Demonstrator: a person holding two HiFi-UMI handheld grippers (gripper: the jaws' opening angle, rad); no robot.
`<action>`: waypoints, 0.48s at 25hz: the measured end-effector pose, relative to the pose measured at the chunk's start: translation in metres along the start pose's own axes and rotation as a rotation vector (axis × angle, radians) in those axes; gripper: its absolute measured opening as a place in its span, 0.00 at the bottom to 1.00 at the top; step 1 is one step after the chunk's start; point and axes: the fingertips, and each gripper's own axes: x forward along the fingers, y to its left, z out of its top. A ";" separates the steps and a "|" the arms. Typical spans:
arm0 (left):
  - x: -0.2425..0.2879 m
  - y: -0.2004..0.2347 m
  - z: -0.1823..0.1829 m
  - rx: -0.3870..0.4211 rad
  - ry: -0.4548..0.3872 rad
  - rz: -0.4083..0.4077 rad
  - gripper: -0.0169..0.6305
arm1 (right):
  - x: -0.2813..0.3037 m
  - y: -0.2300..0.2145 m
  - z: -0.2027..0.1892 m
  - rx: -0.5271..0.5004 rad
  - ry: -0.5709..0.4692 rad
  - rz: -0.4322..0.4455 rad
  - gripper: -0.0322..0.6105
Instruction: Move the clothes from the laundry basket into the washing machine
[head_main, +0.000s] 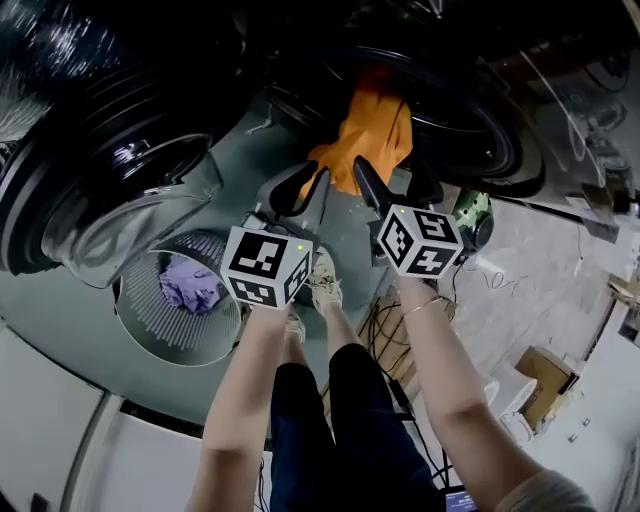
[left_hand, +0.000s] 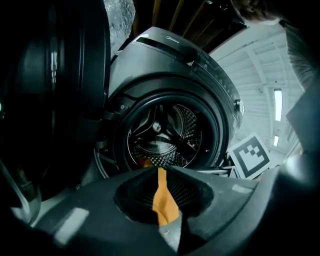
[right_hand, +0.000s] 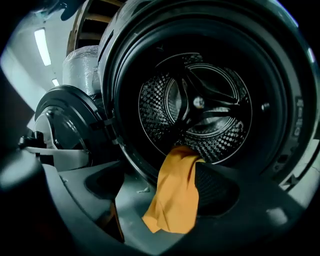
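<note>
An orange garment (head_main: 372, 130) hangs half out of the washing machine (head_main: 500, 150). Its upper end is draped over the lower lip of the drum opening, and its lower end trails down the front towards the person. Its long axis runs from the drum mouth straight back to the two grippers.

The left gripper (left_hand: 158, 172) has its fingers (left_hand: 200, 190) pressed together on the low tail of the cloth, and a narrow orange strip shows between them. The right gripper (right_hand: 167, 172) is higher and nearer the drum mouth. Its fingers (right_hand: 225, 192) are spread wide, with the hanging cloth between them. The cloth lies against the inner side of one finger but is not pinched. Both grippers point into the open drum, so the coming move is likely a push forward and up over the lip, with the right hand closer to the opening.

The round glass door (head_main: 120, 190) is swung open to the left. Below it, on the floor, stands a pale slatted laundry basket (head_main: 150, 330) with a purple garment (head_main: 190, 285) inside, well away from both grippers.

In the head view the inside of the drum is dark, so how much orange cloth is already inside cannot be told. It is also unclear whether anything lies under the purple piece. The machine's outer body is cut off at the picture edges.
</note>
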 end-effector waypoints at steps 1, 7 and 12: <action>-0.001 0.001 -0.004 -0.002 0.006 -0.001 0.11 | 0.002 -0.001 -0.011 0.009 0.020 0.003 0.76; 0.006 0.012 -0.033 -0.005 0.012 -0.007 0.11 | 0.015 -0.020 -0.060 0.064 0.077 -0.043 0.81; 0.019 0.025 -0.067 -0.024 0.029 -0.004 0.11 | 0.036 -0.032 -0.101 0.072 0.123 -0.065 0.83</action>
